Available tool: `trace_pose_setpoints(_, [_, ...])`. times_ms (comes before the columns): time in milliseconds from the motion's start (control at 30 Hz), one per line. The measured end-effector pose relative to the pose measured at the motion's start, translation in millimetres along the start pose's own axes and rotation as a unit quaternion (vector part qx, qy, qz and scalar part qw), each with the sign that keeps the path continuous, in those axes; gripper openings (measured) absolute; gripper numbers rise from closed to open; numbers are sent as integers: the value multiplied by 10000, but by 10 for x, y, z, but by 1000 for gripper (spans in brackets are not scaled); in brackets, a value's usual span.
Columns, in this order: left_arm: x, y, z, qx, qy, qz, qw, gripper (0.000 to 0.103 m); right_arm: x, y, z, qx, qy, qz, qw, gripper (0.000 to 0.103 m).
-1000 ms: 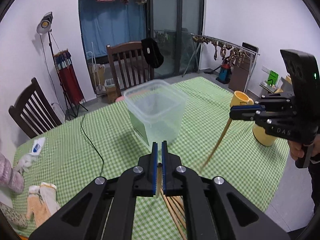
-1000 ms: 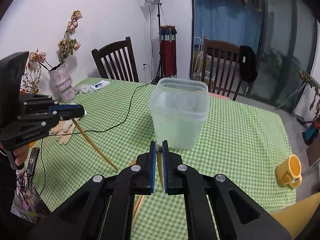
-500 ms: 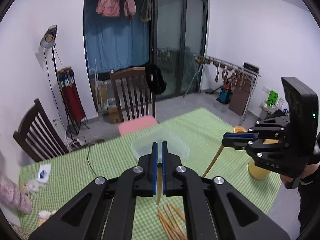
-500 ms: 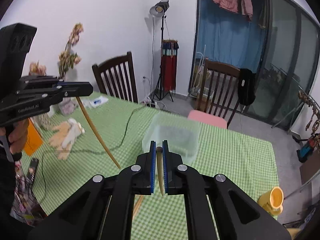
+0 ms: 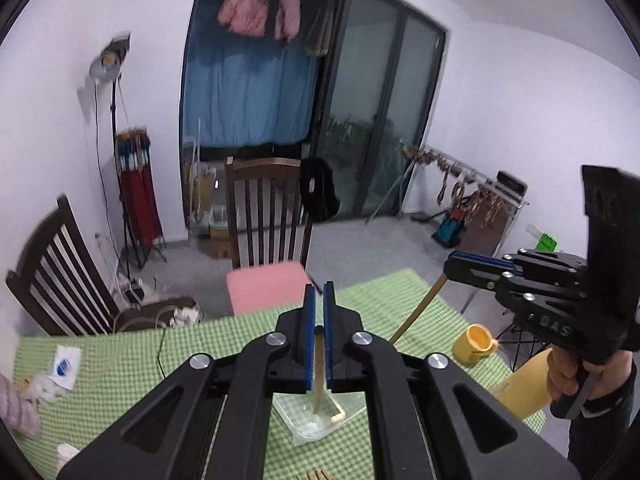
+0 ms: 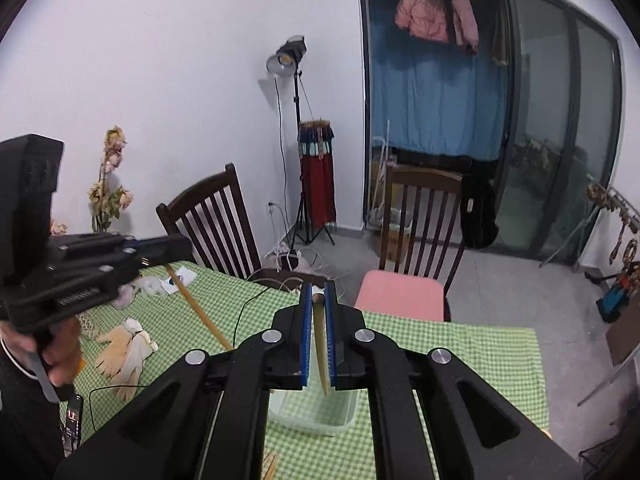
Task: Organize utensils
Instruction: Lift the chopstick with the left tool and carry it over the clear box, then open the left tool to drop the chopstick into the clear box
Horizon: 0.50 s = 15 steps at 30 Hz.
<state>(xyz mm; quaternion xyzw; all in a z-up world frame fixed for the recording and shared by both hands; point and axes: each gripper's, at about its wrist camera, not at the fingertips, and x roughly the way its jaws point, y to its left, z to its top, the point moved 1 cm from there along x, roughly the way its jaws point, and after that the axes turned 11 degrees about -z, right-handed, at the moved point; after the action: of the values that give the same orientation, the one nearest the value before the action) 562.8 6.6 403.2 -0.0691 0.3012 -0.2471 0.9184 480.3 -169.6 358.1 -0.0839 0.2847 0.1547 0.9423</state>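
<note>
My left gripper [image 5: 316, 320] is shut on a wooden chopstick [image 5: 318, 376] that hangs down over the clear plastic container [image 5: 320, 420] on the green checked table. My right gripper [image 6: 319, 312] is shut on another chopstick [image 6: 321, 360], held above the same container [image 6: 316, 412]. In the left wrist view the right gripper [image 5: 452, 268] shows at the right with its chopstick [image 5: 416, 312] slanting down. In the right wrist view the left gripper [image 6: 176, 246] shows at the left with its chopstick [image 6: 200, 312]. More chopsticks [image 5: 316, 475] lie at the table's near edge.
A yellow mug [image 5: 476, 344] and a yellow bottle [image 5: 524, 388] stand at the table's right. Gloves [image 6: 124, 350], a black cable [image 6: 244, 312] and dried flowers [image 6: 108, 188] are at the left. Two dark wooden chairs [image 6: 420, 240] stand beyond the table.
Both grippers have risen with their chopsticks and now look down from above the container, which has dropped low in both views. Both stay shut.
</note>
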Motion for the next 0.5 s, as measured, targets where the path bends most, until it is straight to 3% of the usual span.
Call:
trace_pose_setpoints(300, [1198, 642, -565, -452, 1094, 41, 9930, 1, 1215, -6, -382, 44, 1095, 61, 9940, 7])
trace_pose_setpoints(500, [1693, 852, -823, -562, 1460, 110, 9876, 1, 1784, 11, -541, 201, 1546, 70, 9877, 7])
